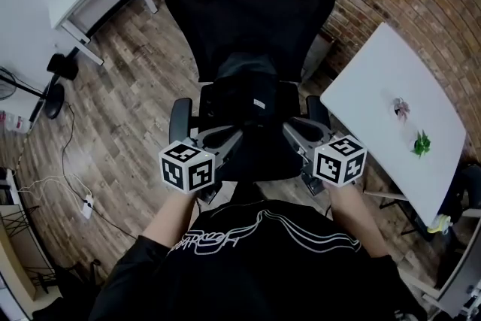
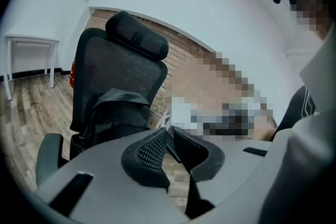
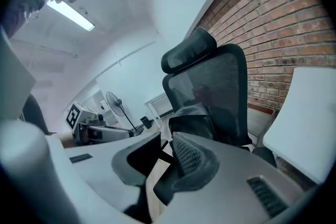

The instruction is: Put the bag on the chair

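1. The bag (image 1: 248, 113) already sits on the seat of the chair (image 1: 248, 4), against its backrest.
2. Your left tool (image 1: 231, 137) and right tool (image 1: 291, 130) are both closed on nothing, just short of the bag.
3. Draw both straight back, watching for loose straps.

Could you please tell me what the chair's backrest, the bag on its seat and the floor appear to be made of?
Chair backrest: black mesh stretched on a plastic-looking frame; the weave looks partly see-through.
Bag: black matte fabric, possibly nylon; it slumps and creases softly.
Floor: wood-look planks with visible grain and seams; whether real wood or laminate can't be told.
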{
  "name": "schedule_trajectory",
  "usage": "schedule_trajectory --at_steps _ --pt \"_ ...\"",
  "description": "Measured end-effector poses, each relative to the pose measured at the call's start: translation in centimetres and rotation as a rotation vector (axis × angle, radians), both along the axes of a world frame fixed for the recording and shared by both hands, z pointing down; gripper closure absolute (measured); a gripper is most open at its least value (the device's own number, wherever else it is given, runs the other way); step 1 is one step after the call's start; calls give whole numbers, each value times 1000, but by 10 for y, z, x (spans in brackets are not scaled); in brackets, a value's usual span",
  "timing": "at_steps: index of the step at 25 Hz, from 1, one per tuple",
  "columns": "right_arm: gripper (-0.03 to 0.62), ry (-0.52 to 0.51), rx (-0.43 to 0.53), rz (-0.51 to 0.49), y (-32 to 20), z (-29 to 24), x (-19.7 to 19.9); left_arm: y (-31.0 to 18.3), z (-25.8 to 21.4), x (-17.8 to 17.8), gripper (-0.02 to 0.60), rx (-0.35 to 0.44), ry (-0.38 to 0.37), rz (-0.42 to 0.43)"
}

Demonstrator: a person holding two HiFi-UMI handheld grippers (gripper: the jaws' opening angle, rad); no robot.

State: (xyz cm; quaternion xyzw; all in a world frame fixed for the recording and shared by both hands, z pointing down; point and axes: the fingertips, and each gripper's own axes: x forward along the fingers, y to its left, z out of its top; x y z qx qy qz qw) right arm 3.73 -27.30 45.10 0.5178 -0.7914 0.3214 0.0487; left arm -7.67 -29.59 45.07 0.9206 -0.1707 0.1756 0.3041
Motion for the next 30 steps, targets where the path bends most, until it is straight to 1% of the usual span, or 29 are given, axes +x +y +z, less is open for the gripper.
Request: schedule_trajectory --at_steps 2,3,5,9,11,13,15,19,26,30 --pt "580 -34 30 -1 24 -15 0 32 -15 9 524 -21 35 31" --pt "599 -53 50 -5 35 -23 -1 47 -24 12 528 -20 62 47" --pt "600 -91 87 -22 56 -35 -5 73 -44 17 532 5 103 68" --pt "600 -134 143 -64 93 -53 -18 110 -72 18 535 61 150 74" --pt "600 -151 161 -71 107 -60 -20 124 -80 15 535 99 149 69" --pt "600 -174 165 -70 119 -65 -18 135 -84 12 535 141 132 61" --pt "600 -188 174 -71 128 -69 -16 142 -86 9 535 162 119 54" --pt "600 -155 208 -107 140 -71 -25 153 -85 10 535 155 112 59" --pt "600 -145 204 -119 149 -68 -30 160 -90 9 535 177 106 60" --pt "600 -127 184 -119 146 -56 -31 157 -82 6 535 177 94 51"
